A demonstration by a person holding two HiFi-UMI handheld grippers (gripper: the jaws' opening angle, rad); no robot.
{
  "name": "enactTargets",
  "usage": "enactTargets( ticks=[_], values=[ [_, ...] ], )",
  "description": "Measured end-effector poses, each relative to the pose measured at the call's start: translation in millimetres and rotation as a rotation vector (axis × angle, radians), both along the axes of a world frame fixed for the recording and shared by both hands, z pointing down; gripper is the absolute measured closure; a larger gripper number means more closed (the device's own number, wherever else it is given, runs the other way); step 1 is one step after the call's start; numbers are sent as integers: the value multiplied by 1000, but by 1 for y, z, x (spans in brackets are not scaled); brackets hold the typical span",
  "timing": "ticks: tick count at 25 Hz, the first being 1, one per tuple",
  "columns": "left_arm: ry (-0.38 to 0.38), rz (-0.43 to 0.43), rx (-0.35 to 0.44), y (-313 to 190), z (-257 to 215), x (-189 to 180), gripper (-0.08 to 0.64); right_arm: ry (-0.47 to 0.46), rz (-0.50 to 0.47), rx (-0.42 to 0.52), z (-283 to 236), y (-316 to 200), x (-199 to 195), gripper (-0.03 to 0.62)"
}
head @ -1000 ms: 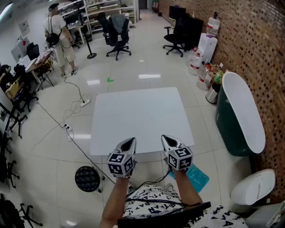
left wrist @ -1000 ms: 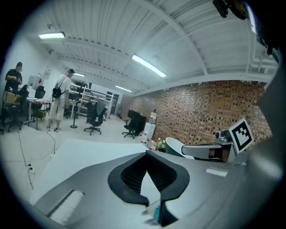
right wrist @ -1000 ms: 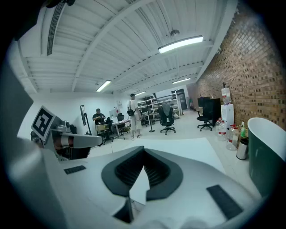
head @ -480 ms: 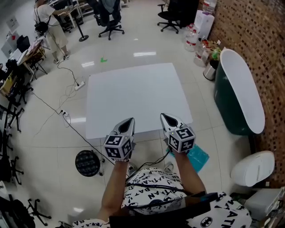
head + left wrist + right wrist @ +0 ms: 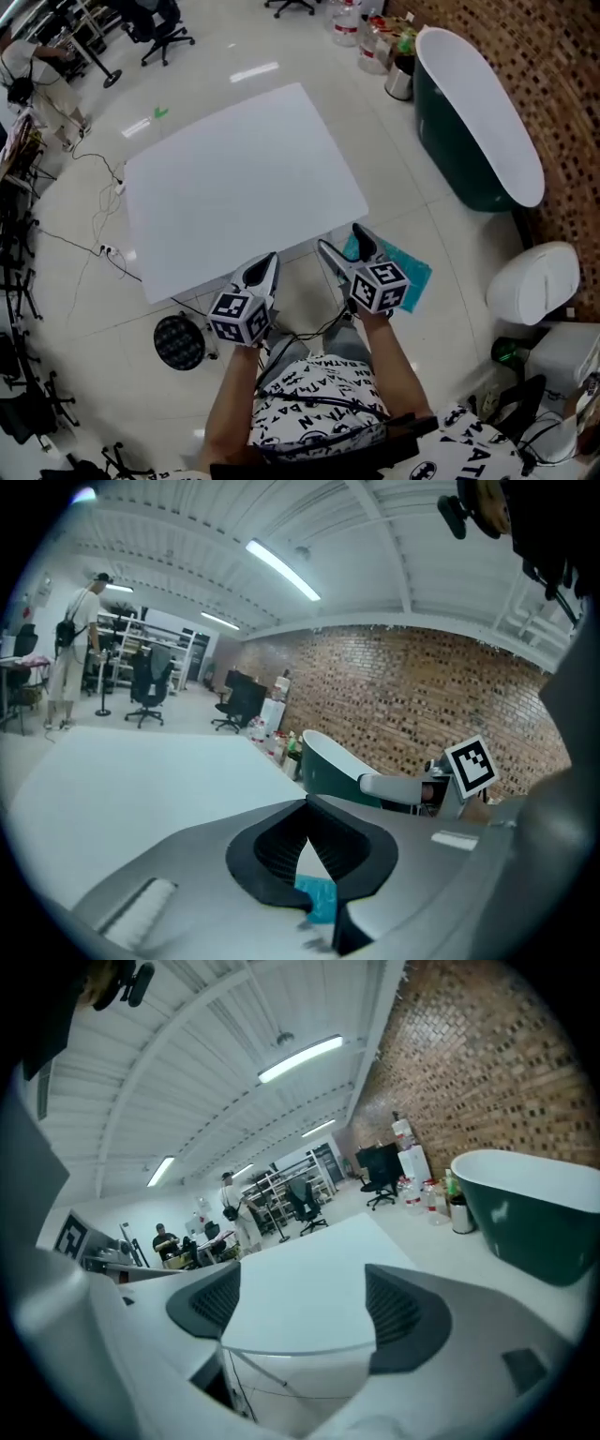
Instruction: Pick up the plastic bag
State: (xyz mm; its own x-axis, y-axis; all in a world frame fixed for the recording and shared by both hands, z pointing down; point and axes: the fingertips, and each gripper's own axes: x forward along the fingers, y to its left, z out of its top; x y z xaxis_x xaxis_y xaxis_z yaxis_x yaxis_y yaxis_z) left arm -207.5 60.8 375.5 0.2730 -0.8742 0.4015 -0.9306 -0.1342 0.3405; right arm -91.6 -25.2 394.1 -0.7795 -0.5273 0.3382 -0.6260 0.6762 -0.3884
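The right gripper's (image 5: 341, 240) jaws had just swung apart, nothing between them, and it had dipped toward the bag (image 5: 412, 270) lying on the floor just off the table's (image 5: 234, 178) near corner. The left gripper (image 5: 269, 260) stayed clenched and empty beside it. The pickup looked about to begin.

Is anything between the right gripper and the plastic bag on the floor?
Nothing visible: the plastic bag lies on the floor below the right gripper, whose jaws have just been opening with nothing between them.
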Motion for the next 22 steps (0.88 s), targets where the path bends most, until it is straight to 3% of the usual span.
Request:
enactTargets(
  ticks=[2,3,8,11,22],
  values=[
    [6,70,-48,1,20,32,560,11,48,-54,28,0,37,82],
    [6,101,-68,-4,31,48,560,23,59,-79,44,-5,54,65],
    [27,249,-191,-28,90,127,560,64,67,-236,139,-17,129,64],
    [34,322,-255,-36,130,165,560,136,85,-313,200,-14,162,63],
    [13,388,-488,-72,338,226,560,337,-13,-437,424,-9,199,63]
  ],
)
